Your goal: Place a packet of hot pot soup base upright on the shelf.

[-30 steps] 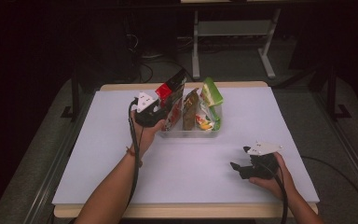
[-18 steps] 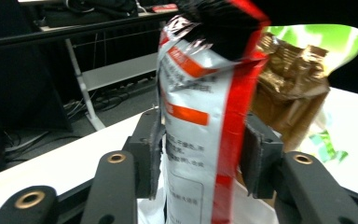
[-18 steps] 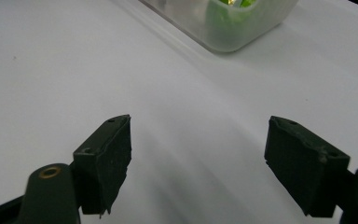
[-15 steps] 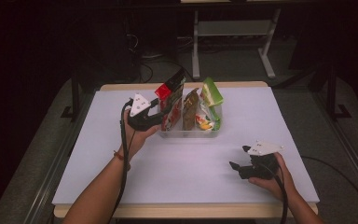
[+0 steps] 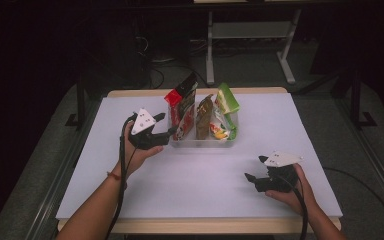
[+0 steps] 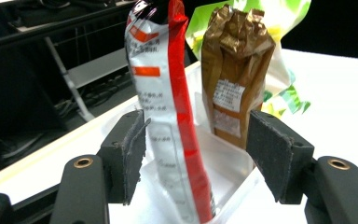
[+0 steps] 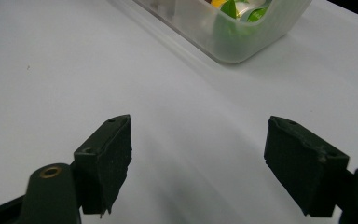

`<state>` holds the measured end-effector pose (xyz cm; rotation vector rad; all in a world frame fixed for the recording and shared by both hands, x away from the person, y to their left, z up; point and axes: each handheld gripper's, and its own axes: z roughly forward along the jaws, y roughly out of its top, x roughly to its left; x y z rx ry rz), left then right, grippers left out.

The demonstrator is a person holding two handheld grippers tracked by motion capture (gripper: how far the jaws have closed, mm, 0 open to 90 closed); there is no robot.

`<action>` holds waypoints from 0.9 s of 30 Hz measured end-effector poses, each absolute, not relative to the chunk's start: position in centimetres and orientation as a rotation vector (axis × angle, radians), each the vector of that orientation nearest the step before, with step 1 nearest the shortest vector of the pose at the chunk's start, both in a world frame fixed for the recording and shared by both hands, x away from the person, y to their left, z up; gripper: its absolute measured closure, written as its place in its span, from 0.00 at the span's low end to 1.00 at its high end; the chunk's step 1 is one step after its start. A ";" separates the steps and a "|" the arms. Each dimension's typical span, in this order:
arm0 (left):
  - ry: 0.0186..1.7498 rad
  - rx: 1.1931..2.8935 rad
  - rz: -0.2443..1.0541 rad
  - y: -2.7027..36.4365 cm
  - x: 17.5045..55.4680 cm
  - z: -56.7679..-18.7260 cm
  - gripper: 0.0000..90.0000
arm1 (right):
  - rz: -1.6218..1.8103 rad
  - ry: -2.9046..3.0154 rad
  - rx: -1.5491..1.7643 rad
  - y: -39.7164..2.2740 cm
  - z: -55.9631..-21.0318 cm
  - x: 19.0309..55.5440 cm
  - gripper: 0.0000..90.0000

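A clear plastic bin [image 5: 206,143] stands mid-table with three snack packets upright in it: a red-and-silver packet [image 5: 182,106], a brown packet [image 5: 204,117] and a green packet [image 5: 226,102]. My left gripper [image 5: 167,125] sits just left of the bin, aimed at it. In the left gripper view the left gripper [image 6: 196,140] is open; its jaws have just been opening, and the red-and-silver packet [image 6: 168,107] stands between them untouched, with the brown packet [image 6: 235,70] behind. My right gripper [image 5: 255,168] rests open and empty near the front right, over bare table [image 7: 198,140].
The white table [image 5: 280,125] has open surface all round the bin. In the right gripper view a corner of the bin [image 7: 242,37] lies ahead. Beyond the table's far edge stands a metal frame [image 5: 250,35] on a dark floor.
My left gripper has opened, let go of the red-and-silver packet and drawn back to the left, away from the bin. The packet stays standing in the bin. The right gripper has not moved.
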<state>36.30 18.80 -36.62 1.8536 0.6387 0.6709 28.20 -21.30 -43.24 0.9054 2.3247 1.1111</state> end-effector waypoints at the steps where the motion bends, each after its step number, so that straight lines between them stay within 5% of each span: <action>1: 0.636 1.857 0.670 19.0 36.1 -36.7 0.40 | 1.108 2.325 0.903 -21.3 -43.2 28.2 0.25; 27: 0.609 2.028 0.634 25.9 31.1 -40.5 0.28 | 1.048 2.226 0.788 -21.9 -41.9 27.2 0.23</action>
